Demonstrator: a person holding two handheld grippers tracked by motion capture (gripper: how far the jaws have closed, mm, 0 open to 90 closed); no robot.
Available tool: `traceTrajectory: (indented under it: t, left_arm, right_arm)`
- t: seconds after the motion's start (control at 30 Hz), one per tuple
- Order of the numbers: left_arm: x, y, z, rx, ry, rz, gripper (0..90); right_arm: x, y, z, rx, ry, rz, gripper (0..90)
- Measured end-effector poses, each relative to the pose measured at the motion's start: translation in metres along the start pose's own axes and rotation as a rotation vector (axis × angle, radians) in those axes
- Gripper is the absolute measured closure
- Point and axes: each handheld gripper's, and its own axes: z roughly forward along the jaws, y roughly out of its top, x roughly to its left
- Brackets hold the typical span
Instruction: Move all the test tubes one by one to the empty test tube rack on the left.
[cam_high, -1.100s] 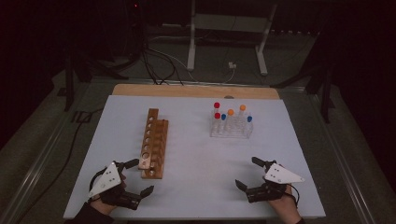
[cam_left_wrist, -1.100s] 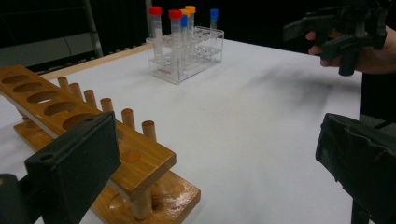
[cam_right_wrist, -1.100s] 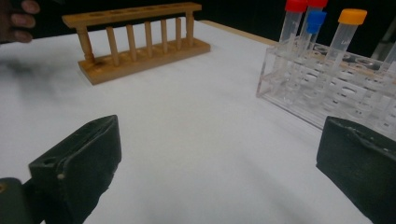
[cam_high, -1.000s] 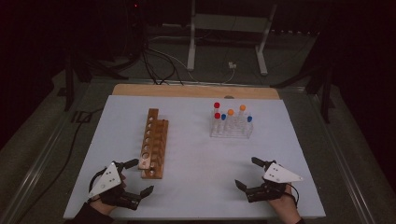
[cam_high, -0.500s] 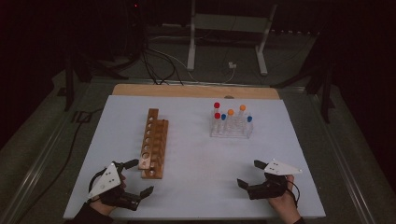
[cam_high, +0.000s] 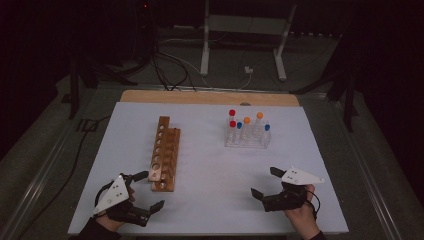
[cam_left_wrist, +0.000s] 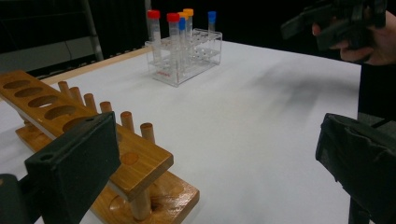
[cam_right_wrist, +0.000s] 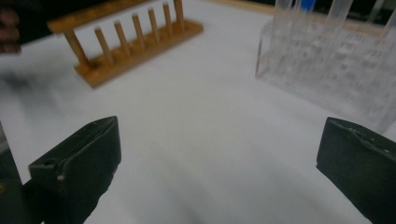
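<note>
You are holding both grippers (cam_high: 145, 190) (cam_high: 264, 182) released and empty near the table's front edge; next, be reaching for a capped tube (cam_high: 232, 120).

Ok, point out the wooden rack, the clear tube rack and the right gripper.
wooden rack (cam_high: 164, 153), high view, its top board with holes
clear tube rack (cam_high: 247, 139), high view, its front wall
right gripper (cam_high: 266, 183), high view, between its fingertips

A pale surface (cam_high: 210, 200) with a wooden strip along its far edge carries two things: a wooden rack (cam_high: 164, 152) at about ten o'clock, and a clear rack (cam_high: 247, 137) of capped tubes at one o'clock, well apart.
</note>
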Motion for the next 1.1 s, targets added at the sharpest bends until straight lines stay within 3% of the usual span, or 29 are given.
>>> traceTrajectory:
  t: [0.2,0.43,0.7,0.97,1.1]
  left_arm:
    - [0.0,0.0,0.001,0.001,-0.004,0.001,0.6]
    - [0.0,0.0,0.0,-0.001,-0.001,0.001,0.5]
    - [-0.001,0.001,0.0,-0.009,-0.008,0.0,0.5]
    - [-0.001,0.0,-0.001,-0.007,-0.004,-0.002,0.5]
    - [-0.001,0.0,-0.001,-0.007,-0.006,-0.006,0.5]
  right_arm:
    - [-0.006,0.017,-0.004,-0.044,-0.038,-0.007,0.0]
    - [-0.016,0.033,0.004,-0.07,-0.079,0.004,0.0]
    - [-0.038,0.046,0.017,-0.128,-0.184,0.061,0.0]
    - [-0.061,0.055,0.03,-0.132,-0.289,0.118,0.0]
    - [-0.071,0.057,0.039,-0.088,-0.314,0.13,0.1]
